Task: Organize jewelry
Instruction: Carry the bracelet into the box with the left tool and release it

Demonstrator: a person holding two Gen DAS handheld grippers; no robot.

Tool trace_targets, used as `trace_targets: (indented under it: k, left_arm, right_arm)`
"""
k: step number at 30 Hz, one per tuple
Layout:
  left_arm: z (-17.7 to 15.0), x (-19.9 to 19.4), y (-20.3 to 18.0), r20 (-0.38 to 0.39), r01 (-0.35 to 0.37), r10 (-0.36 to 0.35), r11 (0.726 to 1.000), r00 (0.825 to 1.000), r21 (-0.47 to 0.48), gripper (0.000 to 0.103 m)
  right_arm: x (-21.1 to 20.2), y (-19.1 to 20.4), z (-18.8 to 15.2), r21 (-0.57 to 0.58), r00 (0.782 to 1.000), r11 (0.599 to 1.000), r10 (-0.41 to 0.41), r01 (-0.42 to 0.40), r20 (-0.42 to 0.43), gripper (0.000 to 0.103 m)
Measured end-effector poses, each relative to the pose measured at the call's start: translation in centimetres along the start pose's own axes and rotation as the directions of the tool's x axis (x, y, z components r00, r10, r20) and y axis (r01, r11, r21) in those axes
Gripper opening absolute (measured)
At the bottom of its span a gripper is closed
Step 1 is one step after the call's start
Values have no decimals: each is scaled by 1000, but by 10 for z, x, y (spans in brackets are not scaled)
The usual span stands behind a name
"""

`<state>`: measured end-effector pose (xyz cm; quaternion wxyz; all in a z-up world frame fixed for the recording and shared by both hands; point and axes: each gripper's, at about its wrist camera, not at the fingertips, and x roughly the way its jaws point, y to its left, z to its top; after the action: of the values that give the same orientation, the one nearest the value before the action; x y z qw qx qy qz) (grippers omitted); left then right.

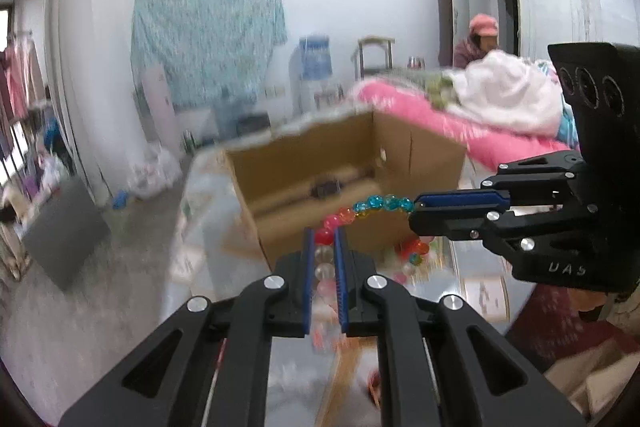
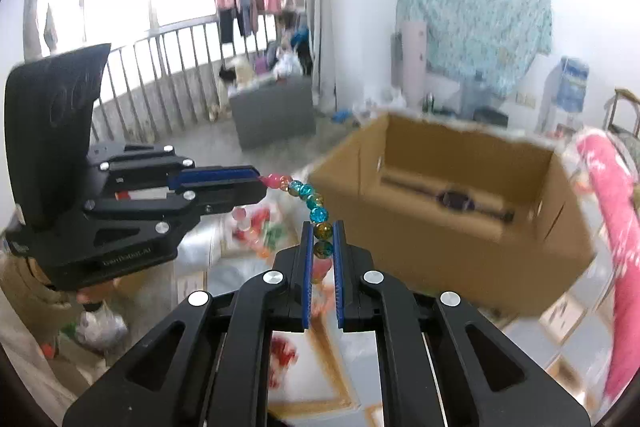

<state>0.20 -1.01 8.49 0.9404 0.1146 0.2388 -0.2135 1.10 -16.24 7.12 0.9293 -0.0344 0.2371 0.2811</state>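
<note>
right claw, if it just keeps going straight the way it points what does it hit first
Likely the cardboard box: its near wall stands just ahead of the right claw, which is shut on the bead string. Depth is unclear.

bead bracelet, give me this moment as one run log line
left gripper: shut on bead bracelet | right gripper: shut on same strand | strand held in air between both | cardboard box behind, open

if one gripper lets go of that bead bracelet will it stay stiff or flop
The bead bracelet would likely flop: it already sags in a curve between the left gripper and right gripper. Its round, glossy beads may slip from the jaws and roll.
</note>
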Motion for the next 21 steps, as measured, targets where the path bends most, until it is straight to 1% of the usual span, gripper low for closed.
trace_targets:
  k: [2, 5, 8, 11, 14, 17, 18, 20, 21]
  left_arm:
    - [20, 1, 0, 52, -17, 16, 1000, 999, 21, 9]
    - [41, 9, 4, 89, -30, 27, 999, 996, 35, 9]
    - [60, 27, 10, 102, -39, 35, 999, 994, 34, 9]
    - [74, 53, 18, 93, -48, 44, 998, 995, 34, 9]
    - [81, 82, 25, 50, -47, 46, 999, 998, 26, 9]
    - [78, 116, 36, -32, -43, 43, 999, 999, 9, 9]
    - [75, 124, 38, -59, -42, 42, 999, 997, 2, 9]
    - [67, 137, 44, -118, -35, 33, 999, 992, -16, 9]
    - [63, 144, 48, -150, -33, 28, 999, 988, -29, 10]
  right_arm:
    - [-2, -9, 14, 2, 1000, 1000, 6, -6, 30, 7]
    - [-2, -29, 37, 4, 998, 1000, 4, -5, 67, 7]
    - [16, -55, 59, 32, 998, 999, 16, -18, 65, 7]
    - [40, -74, 68, 46, 999, 999, 23, -25, 40, 7]
    - [71, -94, 72, 70, 999, 997, 45, -43, -25, 7]
    - [104, -103, 71, 104, 991, 992, 77, -66, -111, 7]
    - [120, -107, 67, 121, 982, 989, 99, -79, -163, 7]
    - [137, -108, 63, 136, 967, 987, 117, -88, -224, 7]
    - [148, -108, 60, 140, 954, 985, 131, -96, -268, 7]
